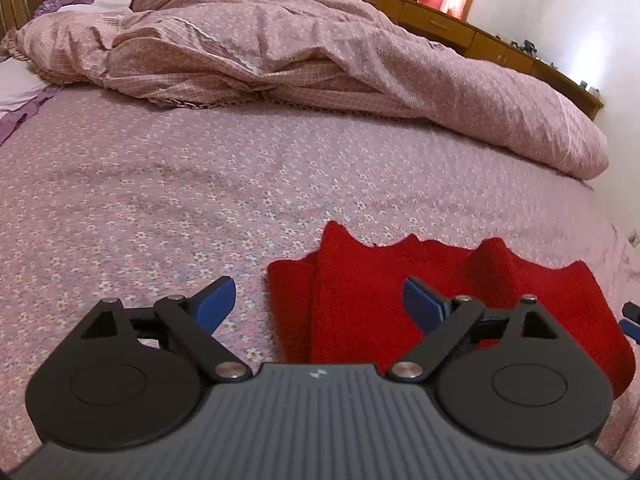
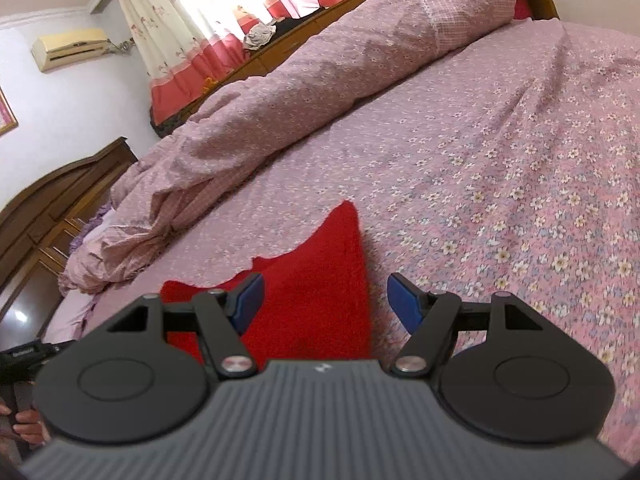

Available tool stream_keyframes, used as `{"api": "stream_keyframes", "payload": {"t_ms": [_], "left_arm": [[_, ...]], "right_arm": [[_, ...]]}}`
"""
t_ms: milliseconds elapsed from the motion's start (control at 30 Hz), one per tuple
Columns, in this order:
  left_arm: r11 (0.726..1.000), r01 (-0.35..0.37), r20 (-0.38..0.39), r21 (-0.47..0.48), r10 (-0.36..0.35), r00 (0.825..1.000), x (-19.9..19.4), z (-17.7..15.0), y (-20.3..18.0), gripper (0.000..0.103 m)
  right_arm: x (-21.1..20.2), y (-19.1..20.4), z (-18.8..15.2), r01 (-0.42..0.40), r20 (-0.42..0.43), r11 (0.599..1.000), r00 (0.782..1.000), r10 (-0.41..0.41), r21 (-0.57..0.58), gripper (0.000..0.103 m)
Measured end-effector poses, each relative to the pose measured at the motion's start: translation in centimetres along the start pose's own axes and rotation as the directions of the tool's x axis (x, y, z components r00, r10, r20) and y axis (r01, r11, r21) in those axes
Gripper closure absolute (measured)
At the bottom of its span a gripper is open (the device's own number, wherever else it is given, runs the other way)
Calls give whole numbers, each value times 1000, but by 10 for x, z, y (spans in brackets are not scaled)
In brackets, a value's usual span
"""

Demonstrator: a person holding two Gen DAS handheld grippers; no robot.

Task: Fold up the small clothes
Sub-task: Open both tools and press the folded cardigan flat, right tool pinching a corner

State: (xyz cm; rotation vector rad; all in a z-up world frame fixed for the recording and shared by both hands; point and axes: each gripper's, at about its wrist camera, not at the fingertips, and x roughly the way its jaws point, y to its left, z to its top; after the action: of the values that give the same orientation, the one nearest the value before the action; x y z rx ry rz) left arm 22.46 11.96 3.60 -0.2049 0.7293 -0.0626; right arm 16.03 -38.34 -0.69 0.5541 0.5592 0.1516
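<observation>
Your left gripper (image 1: 318,302) hangs with its fingers spread wide and nothing between them, over the left edge of the red knit (image 1: 360,292). The knit lies partly folded on the near part of the flowered sheet (image 1: 160,200), its far edge jagged. If you bite here, you may catch only the top layer, and the fold beneath would slide apart. Go too deep and you pinch sheet as well. Your right gripper (image 2: 326,300) is also wide open and empty, astride the knit's right edge (image 2: 320,280). Lift unevenly and the loose far points will skew. The quilt (image 1: 320,60) lies well off, far side.
</observation>
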Motion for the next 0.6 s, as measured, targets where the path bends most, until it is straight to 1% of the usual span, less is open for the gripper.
{"api": "stream_keyframes", "payload": {"t_ms": [233, 400, 467, 533, 567, 600], "left_arm": [[1000, -10, -51, -1, 10, 999, 41, 4, -7, 10], [999, -39, -78, 12, 39, 996, 67, 8, -8, 10], [999, -42, -87, 6, 42, 995, 75, 8, -8, 12], [1000, -29, -84, 2, 29, 996, 80, 8, -8, 18], [1000, -28, -82, -2, 28, 996, 82, 8, -8, 21], [1000, -31, -79, -3, 31, 996, 83, 8, -9, 28]], "right_arm": [[28, 0, 12, 57, -13, 996, 998, -58, -67, 32], [46, 1, 16, 54, -22, 993, 998, -56, -106, 33], [52, 3, 16, 52, -19, 991, 998, -55, -126, 34], [56, 6, 17, 45, -17, 988, 999, -48, -146, 43], [57, 8, 17, 43, -16, 986, 999, -46, -159, 44], [59, 10, 17, 43, -15, 984, 999, -46, -173, 48]]}}
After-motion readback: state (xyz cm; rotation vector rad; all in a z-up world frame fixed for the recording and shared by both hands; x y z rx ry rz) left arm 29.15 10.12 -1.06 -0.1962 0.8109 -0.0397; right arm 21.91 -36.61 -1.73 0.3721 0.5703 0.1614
